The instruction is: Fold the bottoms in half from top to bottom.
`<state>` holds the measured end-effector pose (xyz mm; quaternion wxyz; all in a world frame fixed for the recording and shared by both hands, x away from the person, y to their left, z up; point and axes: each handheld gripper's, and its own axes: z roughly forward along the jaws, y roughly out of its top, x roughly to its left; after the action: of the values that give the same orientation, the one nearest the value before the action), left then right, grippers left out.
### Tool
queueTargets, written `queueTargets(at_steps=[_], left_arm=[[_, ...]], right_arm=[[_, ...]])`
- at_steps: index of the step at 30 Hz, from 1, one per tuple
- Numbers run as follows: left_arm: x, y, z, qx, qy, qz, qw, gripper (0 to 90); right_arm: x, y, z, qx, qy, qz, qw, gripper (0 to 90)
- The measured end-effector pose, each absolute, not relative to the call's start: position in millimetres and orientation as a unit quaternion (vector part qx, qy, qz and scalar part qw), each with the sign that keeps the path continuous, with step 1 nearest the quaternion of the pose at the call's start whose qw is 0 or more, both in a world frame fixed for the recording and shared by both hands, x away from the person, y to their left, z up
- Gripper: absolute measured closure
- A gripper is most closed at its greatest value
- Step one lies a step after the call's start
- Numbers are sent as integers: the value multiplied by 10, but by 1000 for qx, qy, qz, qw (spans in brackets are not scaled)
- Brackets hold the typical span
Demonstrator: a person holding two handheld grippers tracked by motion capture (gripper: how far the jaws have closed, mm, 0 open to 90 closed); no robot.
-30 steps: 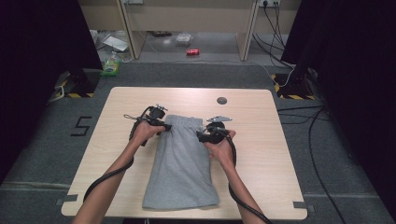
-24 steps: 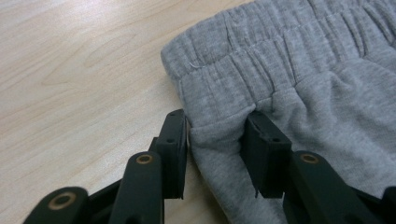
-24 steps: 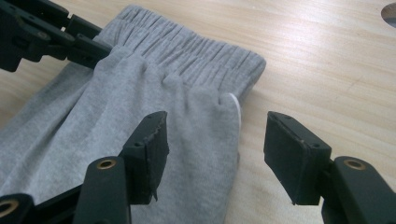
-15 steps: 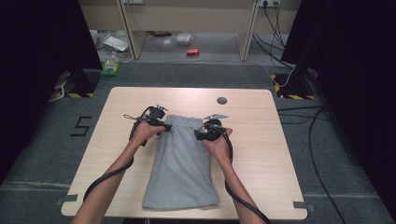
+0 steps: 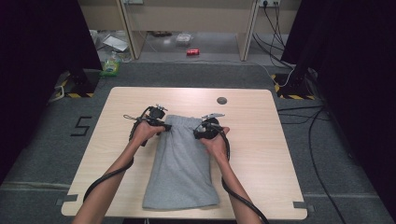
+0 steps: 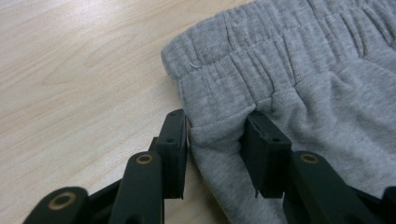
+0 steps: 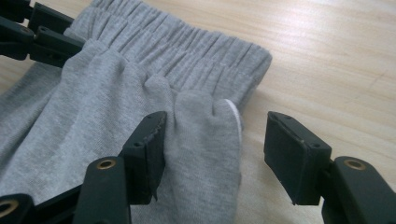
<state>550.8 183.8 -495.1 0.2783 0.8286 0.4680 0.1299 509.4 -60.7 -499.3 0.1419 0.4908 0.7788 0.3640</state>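
Left tongs point(image 6: 215, 154) are pinching a fold of the grey sweatpants point(image 5: 182, 163) lying mid-frame on the desk point(image 5: 280, 154); right tongs point(image 7: 215, 154) are gaping around the other corner and should be closing squarely below the waistband point(image 7: 187, 51).

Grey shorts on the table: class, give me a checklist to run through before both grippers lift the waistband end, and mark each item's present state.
1. left gripper closed on the fabric below the waistband: ok, both jaws press a fold of the grey shorts.
2. right gripper closed on its fold: not ok, one jaw touches the bunched cloth and the other stands clear of it.
3. Both grippers at the same end of the shorts: ok, at the elastic waistband.
4. Shorts fully on the table: ok.
5. Cables clear of the cloth: cannot tell.
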Motion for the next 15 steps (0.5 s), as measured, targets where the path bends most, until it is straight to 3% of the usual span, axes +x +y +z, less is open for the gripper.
queueTargets(at_steps=[9,15], left_arm=[[5500,1840,-4954,827,469,131,280,611],[5493,1836,-4956,826,470,133,281,617]], right_arm=[[5169,-539,-5083,498,776,358,144,419],[5214,-487,-5087,495,778,358,148,487]])
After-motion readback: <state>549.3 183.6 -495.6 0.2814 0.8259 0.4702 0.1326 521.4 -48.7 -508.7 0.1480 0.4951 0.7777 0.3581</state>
